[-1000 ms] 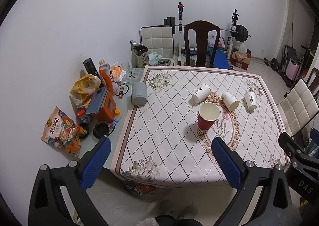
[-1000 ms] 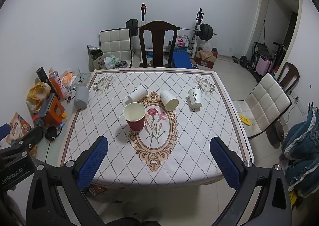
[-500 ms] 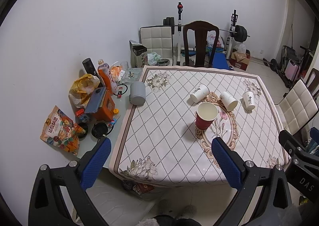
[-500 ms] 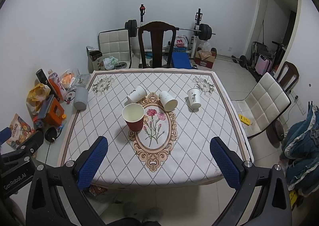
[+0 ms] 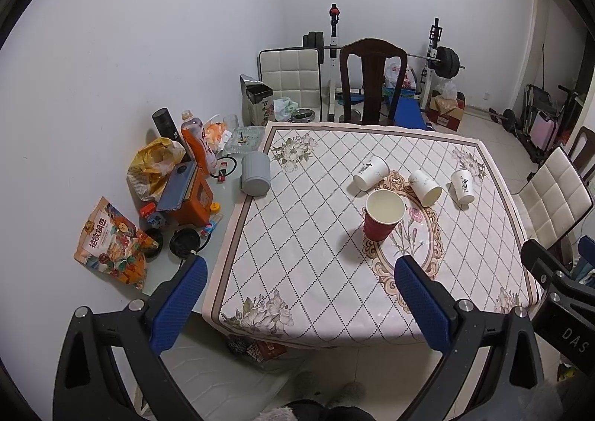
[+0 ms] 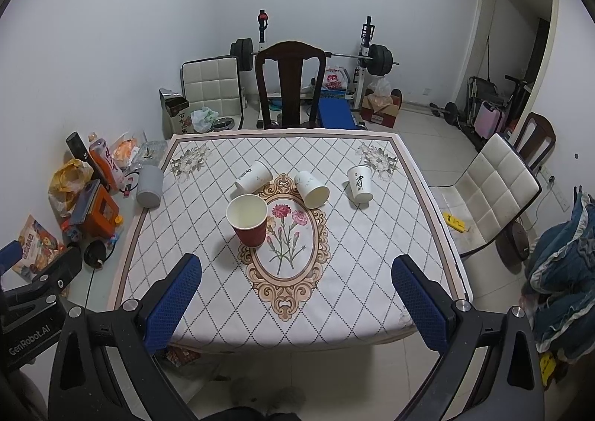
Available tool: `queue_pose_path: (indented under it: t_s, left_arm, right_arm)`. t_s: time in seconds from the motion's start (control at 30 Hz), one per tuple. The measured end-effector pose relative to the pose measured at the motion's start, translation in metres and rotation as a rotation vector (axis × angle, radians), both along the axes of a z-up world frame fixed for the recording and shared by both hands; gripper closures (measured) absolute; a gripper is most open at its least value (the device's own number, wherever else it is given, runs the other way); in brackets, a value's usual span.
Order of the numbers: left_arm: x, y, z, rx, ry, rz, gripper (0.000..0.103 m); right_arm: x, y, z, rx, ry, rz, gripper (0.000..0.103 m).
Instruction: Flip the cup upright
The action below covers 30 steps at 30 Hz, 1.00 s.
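A red paper cup stands upright on the patterned tablecloth. Behind it three white paper cups lie on their sides: a left one, a middle one and a right one. My left gripper is open and empty, held high before the table's near edge. My right gripper is open and empty, also back from the near edge.
A grey cylinder lies at the table's left edge. Bottles, bags and an orange box crowd the side surface on the left. A dark wooden chair stands behind the table, a white chair on the right.
Both grippers have drawn slightly back and up from the table, so the table looks a little smaller. The cups have not moved.
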<state>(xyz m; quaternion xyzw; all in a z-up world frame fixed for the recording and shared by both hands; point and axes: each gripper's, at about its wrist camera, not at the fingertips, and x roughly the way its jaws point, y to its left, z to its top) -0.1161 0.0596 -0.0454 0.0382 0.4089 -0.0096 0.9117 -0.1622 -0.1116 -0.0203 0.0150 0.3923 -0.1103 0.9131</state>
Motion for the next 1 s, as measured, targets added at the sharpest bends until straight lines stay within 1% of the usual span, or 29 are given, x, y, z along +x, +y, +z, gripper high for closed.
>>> queue_pose_path:
  t_s: [1.0]
  left_arm:
    - [0.0001,-0.0026,0.0022,-0.008,0.002,0.003,0.0]
  right_arm:
    - [-0.0012,0.0004,-0.0002,0.0,-0.004,-0.002,0.0]
